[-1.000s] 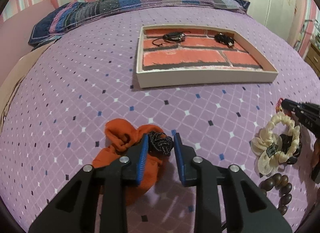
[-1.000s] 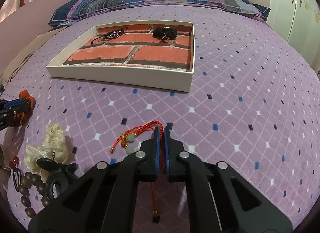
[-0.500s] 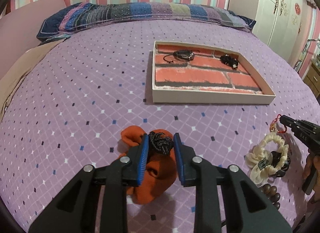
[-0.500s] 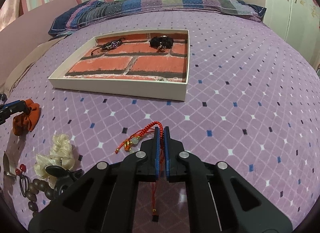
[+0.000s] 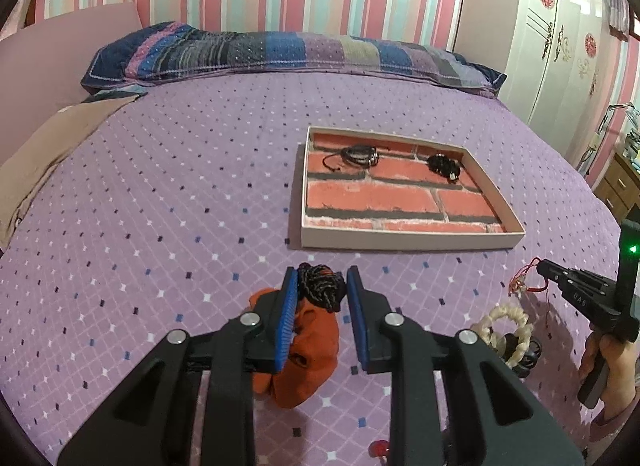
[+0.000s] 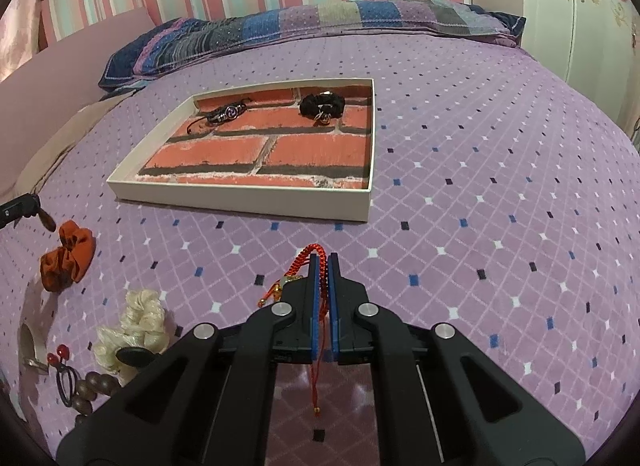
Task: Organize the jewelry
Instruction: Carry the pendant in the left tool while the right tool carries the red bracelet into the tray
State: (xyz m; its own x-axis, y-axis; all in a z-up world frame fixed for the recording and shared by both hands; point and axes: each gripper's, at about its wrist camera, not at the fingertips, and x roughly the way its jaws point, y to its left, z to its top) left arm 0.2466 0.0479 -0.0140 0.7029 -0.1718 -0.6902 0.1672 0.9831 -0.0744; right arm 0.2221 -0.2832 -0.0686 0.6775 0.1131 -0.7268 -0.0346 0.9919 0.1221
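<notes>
Left gripper [image 5: 322,284] jaws clamped on black braided bracelet [image 5: 320,290] above orange scrunchie [image 5: 304,350], right gripper [image 6: 322,266] jaws together on red cord bracelet [image 6: 304,262], right view alone shows wooden beads [image 6: 94,386], tray [image 6: 248,199] ahead

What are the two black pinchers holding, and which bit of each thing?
The left gripper pinches a black speckled cord bundle across its middle. The right gripper clamps a red braided string bracelet on its cord, its beaded end hanging left.

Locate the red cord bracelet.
The red cord bracelet is pinched in the right claw, lifted above the purple bedspread, short of the brick-lined tray.
</notes>
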